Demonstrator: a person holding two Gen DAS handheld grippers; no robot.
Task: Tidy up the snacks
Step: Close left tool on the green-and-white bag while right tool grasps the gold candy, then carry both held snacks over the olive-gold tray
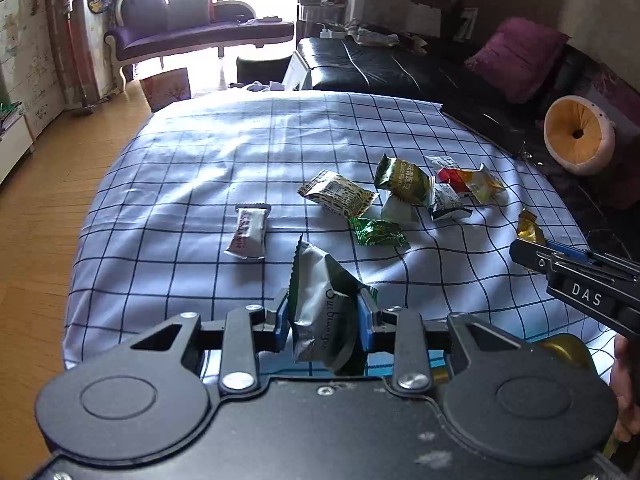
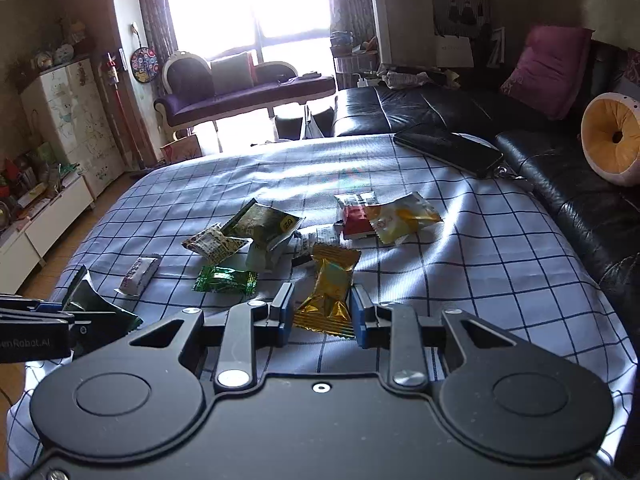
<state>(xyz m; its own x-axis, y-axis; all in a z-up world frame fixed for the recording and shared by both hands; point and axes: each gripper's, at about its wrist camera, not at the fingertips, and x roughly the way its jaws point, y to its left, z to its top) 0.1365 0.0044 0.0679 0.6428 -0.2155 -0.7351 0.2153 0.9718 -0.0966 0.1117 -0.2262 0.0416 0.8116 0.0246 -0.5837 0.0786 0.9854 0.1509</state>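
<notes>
On checked tablecloth (image 1: 180,168): left gripper (image 1: 324,316) fingers clamp silver-green packet (image 1: 320,312); right gripper (image 2: 322,314) apparently pinches gold packet (image 2: 330,292).

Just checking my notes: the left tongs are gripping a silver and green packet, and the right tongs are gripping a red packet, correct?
Not quite. In the right wrist view the right tongs grip a gold packet; the red packet lies on the checked cloth. The left tongs do grip the silver and green packet.

Both mounted just behind the claws, low over the checked tablecloth (image 1: 192,168), facing the window (image 2: 248,4) and purple chaise (image 1: 192,32); shared ahead of both: the snack pile (image 2: 280,236), with the left view set further left
</notes>
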